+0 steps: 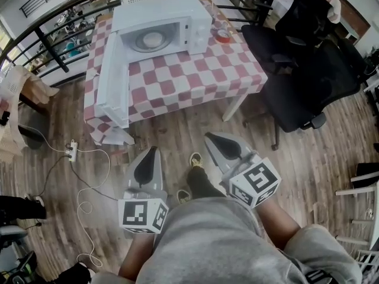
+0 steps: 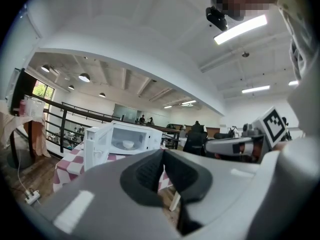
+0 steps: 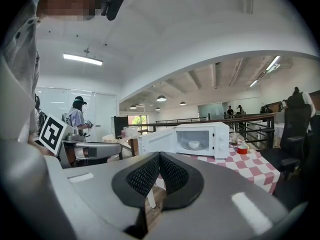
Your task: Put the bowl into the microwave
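A small white bowl [image 1: 153, 39] sits on the turntable inside the white microwave [image 1: 177, 10], whose door [image 1: 112, 76] hangs wide open to the left. The bowl [image 2: 128, 144] shows through the open front in the left gripper view, and the bowl [image 3: 193, 144] likewise in the right gripper view. My left gripper [image 1: 156, 149] and right gripper [image 1: 207, 136] hover over the wooden floor close to my body, well short of the table. Both are shut with nothing between the jaws. The left gripper [image 2: 163, 151] and right gripper [image 3: 159, 155] point toward the microwave.
The microwave stands on a table with a red-and-white checked cloth [image 1: 195, 81]. A small red container [image 1: 222, 36] sits right of the microwave. A black office chair [image 1: 296, 81] stands at the table's right. A power strip [image 1: 72, 151] and cable lie on the floor at left.
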Demonstrator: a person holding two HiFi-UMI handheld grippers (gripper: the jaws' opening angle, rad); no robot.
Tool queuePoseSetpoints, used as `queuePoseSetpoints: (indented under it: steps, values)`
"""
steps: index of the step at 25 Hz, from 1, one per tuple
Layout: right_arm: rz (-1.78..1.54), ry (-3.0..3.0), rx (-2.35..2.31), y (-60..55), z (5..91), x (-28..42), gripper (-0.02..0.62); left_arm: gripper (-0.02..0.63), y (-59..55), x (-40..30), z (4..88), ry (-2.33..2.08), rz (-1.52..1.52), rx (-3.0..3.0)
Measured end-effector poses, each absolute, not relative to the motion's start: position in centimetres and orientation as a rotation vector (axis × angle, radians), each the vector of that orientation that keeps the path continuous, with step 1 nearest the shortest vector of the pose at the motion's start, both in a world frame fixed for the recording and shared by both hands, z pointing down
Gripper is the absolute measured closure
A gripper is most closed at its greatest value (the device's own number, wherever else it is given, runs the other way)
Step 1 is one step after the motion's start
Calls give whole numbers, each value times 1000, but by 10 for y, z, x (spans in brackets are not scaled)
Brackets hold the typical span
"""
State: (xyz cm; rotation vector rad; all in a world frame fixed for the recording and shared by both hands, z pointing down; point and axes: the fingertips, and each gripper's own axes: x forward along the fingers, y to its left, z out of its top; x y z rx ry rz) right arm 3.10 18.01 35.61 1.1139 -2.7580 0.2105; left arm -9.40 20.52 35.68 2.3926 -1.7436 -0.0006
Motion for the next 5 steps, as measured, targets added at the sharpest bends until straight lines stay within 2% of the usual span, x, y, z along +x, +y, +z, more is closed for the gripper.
queuePoseSetpoints:
  steps: [5]
  values:
    - [193, -2763, 1116, 182, 353, 35, 597, 595, 206, -88, 358, -1733, -12, 2391]
